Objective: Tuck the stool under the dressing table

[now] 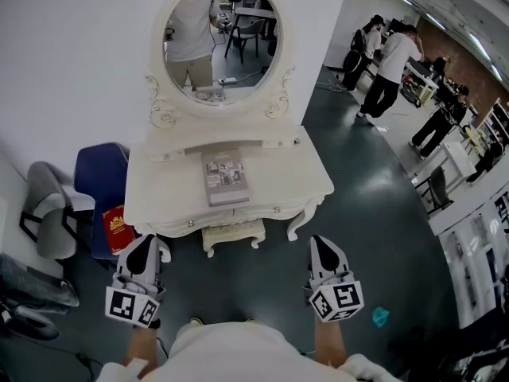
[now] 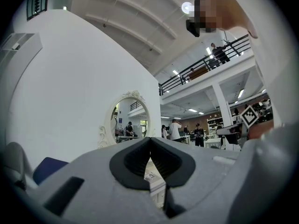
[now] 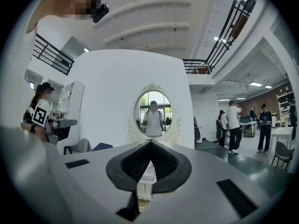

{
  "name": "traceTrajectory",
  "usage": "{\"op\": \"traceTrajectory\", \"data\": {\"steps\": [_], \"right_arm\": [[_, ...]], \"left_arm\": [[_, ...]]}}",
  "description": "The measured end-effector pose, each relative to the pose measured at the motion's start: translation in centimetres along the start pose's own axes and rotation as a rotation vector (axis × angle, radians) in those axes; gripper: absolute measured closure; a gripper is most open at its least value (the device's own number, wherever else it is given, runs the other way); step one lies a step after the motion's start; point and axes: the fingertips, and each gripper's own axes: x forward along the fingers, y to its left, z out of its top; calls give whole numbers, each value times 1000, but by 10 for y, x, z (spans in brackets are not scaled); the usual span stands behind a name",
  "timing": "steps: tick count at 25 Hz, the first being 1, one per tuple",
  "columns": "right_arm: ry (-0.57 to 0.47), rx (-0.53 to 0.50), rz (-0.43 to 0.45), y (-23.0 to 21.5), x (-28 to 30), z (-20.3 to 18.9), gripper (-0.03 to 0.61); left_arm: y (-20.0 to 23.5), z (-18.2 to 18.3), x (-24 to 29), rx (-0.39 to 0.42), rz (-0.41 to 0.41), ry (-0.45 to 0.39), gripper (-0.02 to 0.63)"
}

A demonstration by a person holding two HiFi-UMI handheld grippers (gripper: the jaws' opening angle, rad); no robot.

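While beyond jaws, stool [image 1: 232, 235] under table [image 1: 159, 191]

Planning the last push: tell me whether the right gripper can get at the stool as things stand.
Probably yes. The stool pokes out from under the dressing table, and only open floor lies between it and the shut right gripper.

One dressing table [image 1: 159, 191], one stool [image 1: 232, 234], one mirror [image 1: 223, 46], two grippers [image 1: 145, 243] [image 1: 322, 245].

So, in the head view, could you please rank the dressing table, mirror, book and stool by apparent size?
dressing table
mirror
book and stool: about alike, with the stool partly hidden
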Motion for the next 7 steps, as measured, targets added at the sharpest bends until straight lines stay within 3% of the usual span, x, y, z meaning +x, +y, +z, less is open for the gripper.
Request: {"op": "traceTrajectory", "data": {"steps": [7], "right_arm": [[9,7,-2,2,9,-3,578]], "left_arm": [[3,0,11,-5,-14,-4,598]]}}
